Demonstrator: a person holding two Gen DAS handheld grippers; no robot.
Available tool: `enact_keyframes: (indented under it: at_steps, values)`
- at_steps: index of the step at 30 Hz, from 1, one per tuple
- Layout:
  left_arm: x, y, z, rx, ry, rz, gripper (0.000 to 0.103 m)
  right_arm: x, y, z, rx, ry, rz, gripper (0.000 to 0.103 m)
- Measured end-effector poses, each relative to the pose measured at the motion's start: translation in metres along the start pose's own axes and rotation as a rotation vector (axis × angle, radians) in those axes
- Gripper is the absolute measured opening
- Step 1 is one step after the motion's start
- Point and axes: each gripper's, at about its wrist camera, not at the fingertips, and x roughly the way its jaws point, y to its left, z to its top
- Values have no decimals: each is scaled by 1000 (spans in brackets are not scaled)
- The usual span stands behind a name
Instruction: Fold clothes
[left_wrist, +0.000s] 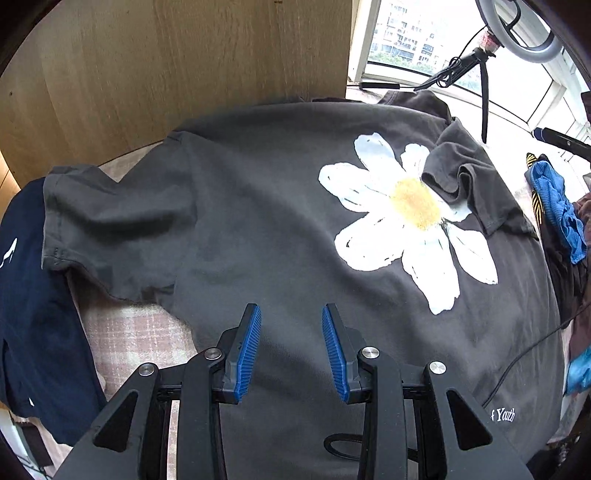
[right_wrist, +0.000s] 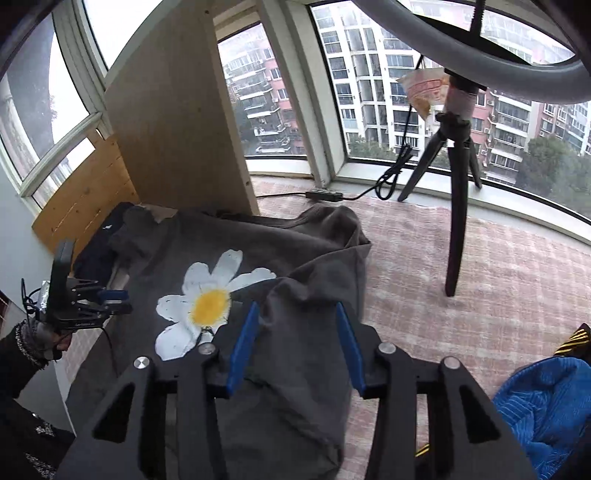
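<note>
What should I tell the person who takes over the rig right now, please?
Left gripper: open, empty, above the shirt's lower left part.
Right gripper: open, empty, above the folded-in sleeve.
Grey shirt lies spread on the checked cloth, daisy print up.
Done: one sleeve is folded in over the daisy, though rumpled.
Left: the other sleeve still lies spread outward; then fold the body.
A navy garment sits beside that sleeve, a blue garment on the other side.
</note>
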Motion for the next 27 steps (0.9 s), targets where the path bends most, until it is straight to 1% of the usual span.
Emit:
enact_keyframes:
  at_steps: [1,4,6,8,10,11,13,15,16,17,18,20,22,23,24,25,26,27]
  values:
    - [4,0,-2,-3,9,-9,33,6,-2,-1,-3,25,15,44]
    - [15,-5,-7,-2,32,-37,33,27,17,-8,-98,85,42,46]
    - [19,-9,-9,17,41,-36,36,44,32,-14,-161,134,52,48]
    - [21,-13,-10,34,37,-38,43,59,46,-22,-215,175,47,48]
    - [21,-15,-11,49,32,-35,46,69,60,-29,-268,201,22,50]
    - [21,-16,-12,56,30,-33,47,75,67,-33,-294,214,9,54]
    - [21,-18,-13,64,23,-32,49,85,75,-38,-327,232,-23,54]
    - [20,-19,-12,62,20,-30,51,91,82,-36,-340,214,-96,54]
    - [20,-19,-11,62,20,-29,52,91,85,-33,-337,189,-134,54]
    - [20,-20,-11,62,20,-28,53,90,87,-29,-331,159,-155,54]
    - [20,-20,-11,63,20,-29,53,91,92,-26,-343,151,-162,54]
    - [20,-20,-10,67,22,-31,54,98,103,-23,-387,158,-169,55]
    - [20,-19,-10,68,23,-36,54,112,111,-25,-458,187,-221,55]
    - [20,-18,-10,66,22,-42,54,112,105,-23,-435,193,-222,53]
    - [19,-17,-10,65,21,-47,54,108,95,-21,-381,194,-210,30]
    - [19,-16,-10,63,21,-52,54,104,85,-19,-327,196,-198,12]
    - [19,-16,-9,63,21,-56,54,100,75,-17,-273,197,-186,6]
    - [18,-15,-9,64,22,-58,54,96,66,-14,-219,198,-173,5]
